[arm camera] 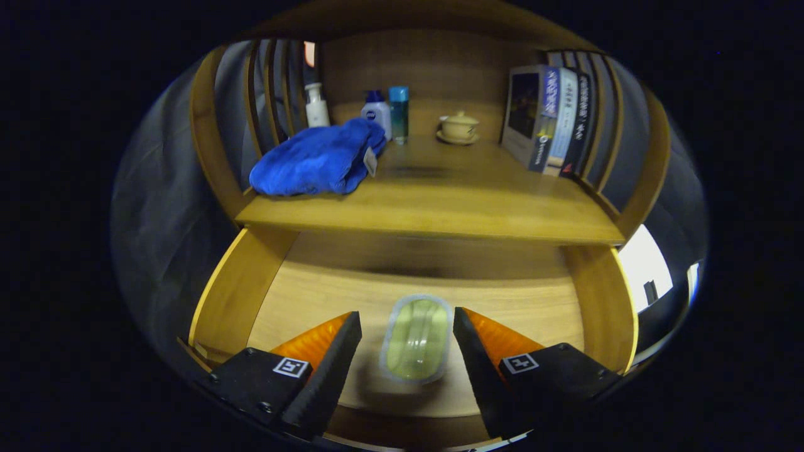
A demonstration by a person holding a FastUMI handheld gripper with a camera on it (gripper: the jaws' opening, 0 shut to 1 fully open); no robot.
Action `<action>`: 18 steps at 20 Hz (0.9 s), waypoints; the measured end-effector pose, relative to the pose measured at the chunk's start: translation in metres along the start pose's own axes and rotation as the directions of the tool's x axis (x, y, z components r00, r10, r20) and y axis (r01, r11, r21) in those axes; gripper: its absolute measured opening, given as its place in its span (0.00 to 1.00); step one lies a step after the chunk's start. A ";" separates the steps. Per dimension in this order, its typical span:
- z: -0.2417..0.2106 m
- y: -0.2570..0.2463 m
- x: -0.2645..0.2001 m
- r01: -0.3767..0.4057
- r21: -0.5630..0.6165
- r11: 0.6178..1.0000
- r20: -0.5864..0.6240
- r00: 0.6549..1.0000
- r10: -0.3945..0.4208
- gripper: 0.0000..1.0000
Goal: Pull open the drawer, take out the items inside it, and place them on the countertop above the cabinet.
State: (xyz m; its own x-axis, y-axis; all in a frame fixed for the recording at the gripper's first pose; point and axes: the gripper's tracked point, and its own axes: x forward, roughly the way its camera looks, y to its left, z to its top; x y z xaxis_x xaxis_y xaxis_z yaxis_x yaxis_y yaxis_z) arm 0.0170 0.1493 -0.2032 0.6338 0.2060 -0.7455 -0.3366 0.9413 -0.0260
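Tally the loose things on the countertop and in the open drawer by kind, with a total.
Bottles: 3
Books: 3, as far as the spines show
Blue towel: 1
Lidded cup on saucer: 1
Clear container, in the drawer between the open gripper fingers: 1
Total: 9

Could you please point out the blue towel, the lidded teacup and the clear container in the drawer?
blue towel (317,160): gripper view, middle of the folds.
lidded teacup (458,127): gripper view, cup body.
clear container (416,339): gripper view, centre of its lid.

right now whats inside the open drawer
One clear oval container lies on the drawer floor, between the open tongs, untouched. The drawer's rear, under the countertop, is shadowed and hidden.
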 end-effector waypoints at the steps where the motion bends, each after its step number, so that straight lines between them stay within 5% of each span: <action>1: -0.004 0.001 0.006 -0.009 0.002 1.000 -0.040 0.999 0.009 0.95; 3: -0.011 -0.003 0.020 0.001 0.004 1.000 -0.111 0.994 0.000 0.94; 7: -0.025 -0.012 0.036 0.004 0.017 1.000 -0.209 0.978 0.000 0.74; 8: -0.029 -0.011 0.037 0.003 0.014 1.000 -0.230 0.973 0.000 0.68; 10: -0.033 -0.007 0.034 -0.006 0.010 1.000 -0.245 0.969 0.009 0.34; 12: -0.028 -0.006 0.028 -0.011 0.024 1.000 -0.227 0.974 0.016 0.25; 18: 0.003 -0.007 -0.019 -0.024 0.013 1.000 -0.161 0.987 0.025 0.24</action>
State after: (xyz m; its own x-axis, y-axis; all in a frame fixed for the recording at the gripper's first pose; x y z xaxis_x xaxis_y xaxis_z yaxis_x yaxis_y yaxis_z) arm 0.0092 0.1398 -0.1865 0.5046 0.1841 -0.8435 -0.3423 0.9396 0.0003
